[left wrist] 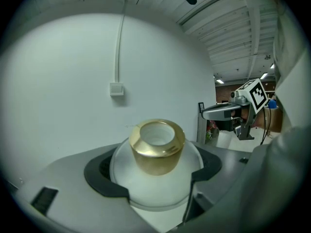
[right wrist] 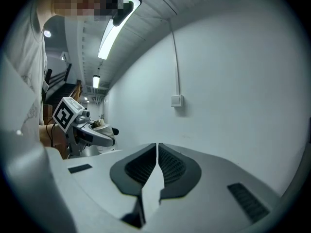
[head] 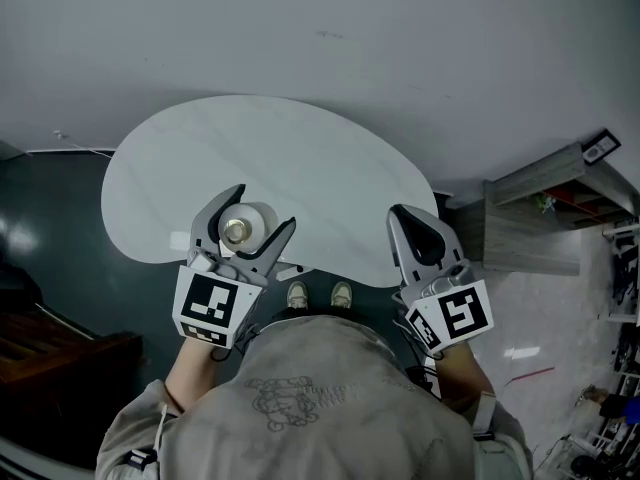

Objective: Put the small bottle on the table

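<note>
Bottle (left wrist: 156, 171) clamped by left gripper (head: 262, 209)
Small, round, frosted white with a gold collar, it is gripped over the white table's (head: 310, 158) near side; right gripper (right wrist: 157, 147) has jaws together, empty.

**Open worktop ahead, wall at the far side**

Seen from the worktop's middle, the white worktop (head: 300, 158) lies open from 9 through 12 to 3 o'clock. The left claw (head: 264, 208), closed round the small bottle (head: 240, 230), takes up the near edge at 7 o'clock. The right claw (head: 400, 218), jaws together, sits at 5, with an open gap between the two. The wall (head: 400, 38) bounds the far side at 12. A wooden shelf unit (head: 535, 213) stands off the worktop at 3 o'clock, and dark wooden furniture (head: 60, 353) at 8.
</note>
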A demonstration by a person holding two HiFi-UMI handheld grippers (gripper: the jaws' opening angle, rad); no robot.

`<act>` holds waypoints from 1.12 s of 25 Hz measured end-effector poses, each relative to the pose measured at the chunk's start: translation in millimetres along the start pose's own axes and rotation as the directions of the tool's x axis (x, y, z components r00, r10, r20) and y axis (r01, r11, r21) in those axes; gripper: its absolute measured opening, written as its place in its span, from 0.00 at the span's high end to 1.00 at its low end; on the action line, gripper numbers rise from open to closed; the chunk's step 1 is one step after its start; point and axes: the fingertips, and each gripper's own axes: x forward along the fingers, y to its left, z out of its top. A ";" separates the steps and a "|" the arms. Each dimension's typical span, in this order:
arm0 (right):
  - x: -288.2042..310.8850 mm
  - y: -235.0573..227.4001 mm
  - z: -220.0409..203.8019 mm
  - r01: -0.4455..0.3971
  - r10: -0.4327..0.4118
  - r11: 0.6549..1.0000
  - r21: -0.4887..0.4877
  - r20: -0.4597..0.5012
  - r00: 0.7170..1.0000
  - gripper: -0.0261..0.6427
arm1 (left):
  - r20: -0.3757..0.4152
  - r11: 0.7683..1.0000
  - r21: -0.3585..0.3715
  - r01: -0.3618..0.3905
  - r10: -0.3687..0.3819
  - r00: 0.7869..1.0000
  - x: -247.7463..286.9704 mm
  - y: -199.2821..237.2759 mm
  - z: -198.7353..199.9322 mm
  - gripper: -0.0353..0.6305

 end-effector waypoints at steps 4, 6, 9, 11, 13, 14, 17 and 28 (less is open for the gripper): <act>3.3 -21.5 -5.6 -0.001 0.001 1.000 -0.005 -0.013 1.000 0.91 | -0.015 1.000 0.003 -0.003 0.003 1.000 21.8 -4.6 4.4 0.43; 6.3 -34.7 -7.3 0.016 -0.017 0.999 -0.042 -0.024 1.000 0.91 | -0.017 1.000 0.017 -0.005 0.005 1.000 35.2 -4.6 7.7 0.43; 15.4 -46.3 -6.3 0.024 -0.026 0.998 -0.066 -0.022 0.999 0.91 | -0.011 0.999 0.037 0.000 0.001 1.000 51.1 0.0 12.7 0.43; 23.1 -51.3 -5.3 0.021 -0.022 0.998 -0.064 -0.014 1.000 0.91 | -0.009 0.999 0.052 0.007 -0.007 1.000 62.5 2.8 14.6 0.43; 31.4 -56.8 -3.7 0.021 -0.021 0.997 -0.069 -0.004 1.000 0.91 | -0.005 0.998 0.063 0.016 -0.016 1.000 76.7 4.9 15.9 0.43; 36.1 -60.2 -2.4 0.022 -0.022 0.997 -0.069 0.004 1.000 0.91 | -0.001 0.998 0.065 0.019 -0.019 1.000 84.5 6.5 16.5 0.43; 51.0 -72.7 0.5 0.033 -0.031 0.998 -0.052 0.026 0.999 0.91 | 0.002 0.998 0.060 0.027 -0.027 1.000 107.0 12.9 17.3 0.43; 109.6 -119.1 -19.5 0.134 -0.133 0.978 -0.158 0.015 0.991 0.91 | 0.020 0.981 0.192 0.036 -0.040 0.999 200.9 30.8 8.0 0.43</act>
